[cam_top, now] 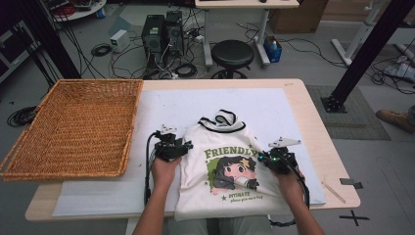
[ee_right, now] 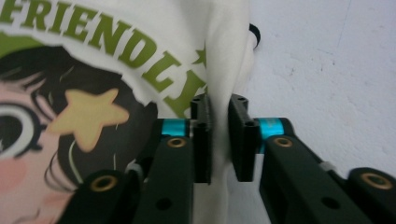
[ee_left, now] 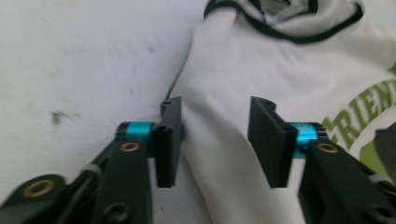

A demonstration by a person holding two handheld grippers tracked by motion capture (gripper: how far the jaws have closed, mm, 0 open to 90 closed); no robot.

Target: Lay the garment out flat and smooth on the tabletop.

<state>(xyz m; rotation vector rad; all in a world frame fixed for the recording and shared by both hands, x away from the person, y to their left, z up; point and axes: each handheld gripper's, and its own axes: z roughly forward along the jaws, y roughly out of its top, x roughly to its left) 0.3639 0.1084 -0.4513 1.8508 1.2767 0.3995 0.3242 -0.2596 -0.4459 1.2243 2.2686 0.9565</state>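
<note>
A cream T-shirt [cam_top: 220, 161] with black neck trim, green "FRIENDLY" lettering and a cartoon face lies folded on the white mat [cam_top: 274, 105], its hem hanging over the table's near edge. My left gripper [cam_top: 182, 147] sits at the shirt's left edge. In the left gripper view it [ee_left: 215, 135] is open, and the shirt's folded left side [ee_left: 219, 93] lies between the spread jaws. My right gripper [cam_top: 264, 157] is at the shirt's right edge. In the right gripper view it [ee_right: 219, 135] is shut on a pinched fold of the shirt's right edge [ee_right: 229, 56].
A large wicker basket [cam_top: 73, 127] stands on the table's left part, beside the mat. The table's bare wooden edge [cam_top: 333, 161] runs along the right. Behind the table stand a black stool [cam_top: 232, 53] and computer towers [cam_top: 161, 32] among floor cables.
</note>
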